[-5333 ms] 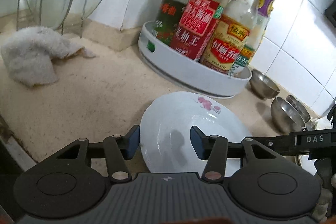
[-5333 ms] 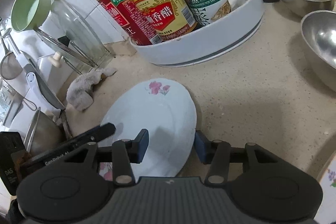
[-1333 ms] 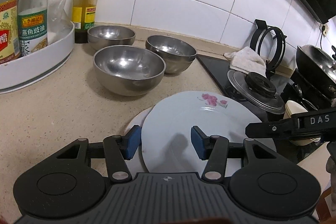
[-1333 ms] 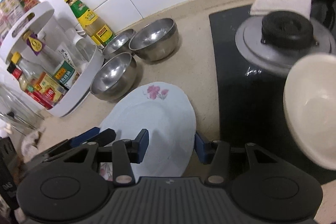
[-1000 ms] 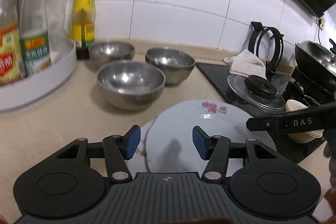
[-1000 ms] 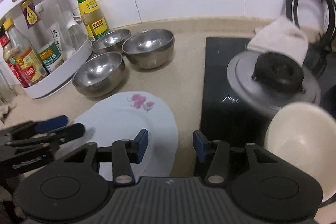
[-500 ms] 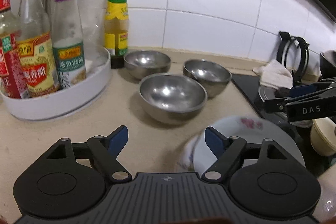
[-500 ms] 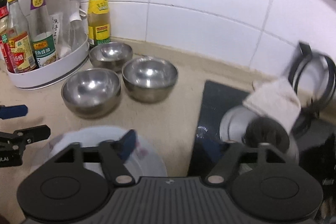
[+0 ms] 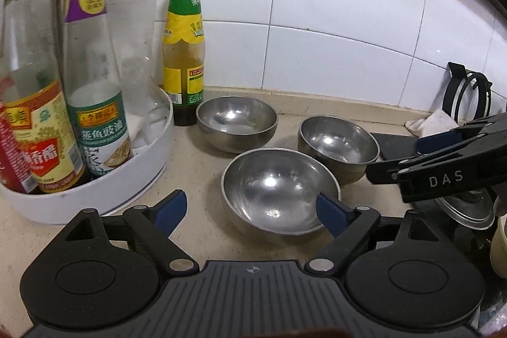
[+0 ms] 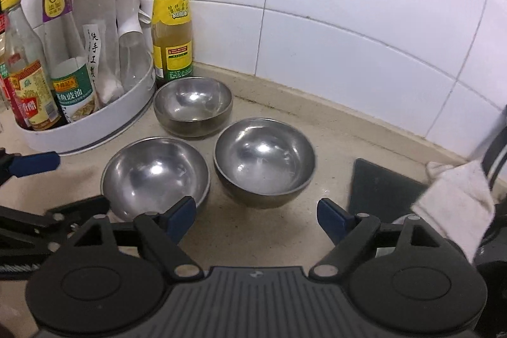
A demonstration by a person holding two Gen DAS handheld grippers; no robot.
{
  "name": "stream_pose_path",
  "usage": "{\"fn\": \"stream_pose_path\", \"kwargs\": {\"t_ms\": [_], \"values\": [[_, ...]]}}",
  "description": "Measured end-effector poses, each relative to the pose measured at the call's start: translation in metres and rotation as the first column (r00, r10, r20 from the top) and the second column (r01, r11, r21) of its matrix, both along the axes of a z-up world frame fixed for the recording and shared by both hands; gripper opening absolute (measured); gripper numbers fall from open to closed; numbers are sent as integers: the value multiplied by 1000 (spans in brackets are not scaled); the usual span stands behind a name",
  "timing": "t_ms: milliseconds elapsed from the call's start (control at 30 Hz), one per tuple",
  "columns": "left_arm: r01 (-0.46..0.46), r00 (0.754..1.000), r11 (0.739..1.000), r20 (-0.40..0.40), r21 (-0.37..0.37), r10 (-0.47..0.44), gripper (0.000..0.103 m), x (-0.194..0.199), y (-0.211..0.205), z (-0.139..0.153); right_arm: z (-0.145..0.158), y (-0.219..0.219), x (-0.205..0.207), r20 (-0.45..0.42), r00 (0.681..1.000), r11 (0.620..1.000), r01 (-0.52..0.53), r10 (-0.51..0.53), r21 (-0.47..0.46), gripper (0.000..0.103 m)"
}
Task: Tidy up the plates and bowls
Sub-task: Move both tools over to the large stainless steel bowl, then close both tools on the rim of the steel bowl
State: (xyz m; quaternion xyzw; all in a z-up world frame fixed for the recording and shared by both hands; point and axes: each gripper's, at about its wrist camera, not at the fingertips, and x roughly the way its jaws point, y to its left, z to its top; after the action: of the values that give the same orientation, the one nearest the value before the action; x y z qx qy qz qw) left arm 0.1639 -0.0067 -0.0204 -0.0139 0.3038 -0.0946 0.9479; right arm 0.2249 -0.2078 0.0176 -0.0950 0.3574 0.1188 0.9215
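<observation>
Counter | 3 steel bowls | L hand-held gripper opening, empty | R hand-held gripper wide, empty

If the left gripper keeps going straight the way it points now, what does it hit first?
Most likely the nearest steel bowl, which sits just ahead of the left gripper, between its opening, empty jaws. Depth is hard to judge, so its near rim seems the first contact.
</observation>
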Motion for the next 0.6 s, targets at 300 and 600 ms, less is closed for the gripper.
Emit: {"fn": "stream_pose_path", "kwargs": {"t_ms": [300, 600], "values": [[16, 999, 1000, -50, 18, -15, 91, 25, -3, -10, -14, 3, 24, -82, 996, 999, -31, 34, 34, 71], [54, 986, 998, -154, -39, -59, 47, 55, 0, -27, -32, 5, 58, -245, 965, 981, -44, 91, 191, 33]]}}
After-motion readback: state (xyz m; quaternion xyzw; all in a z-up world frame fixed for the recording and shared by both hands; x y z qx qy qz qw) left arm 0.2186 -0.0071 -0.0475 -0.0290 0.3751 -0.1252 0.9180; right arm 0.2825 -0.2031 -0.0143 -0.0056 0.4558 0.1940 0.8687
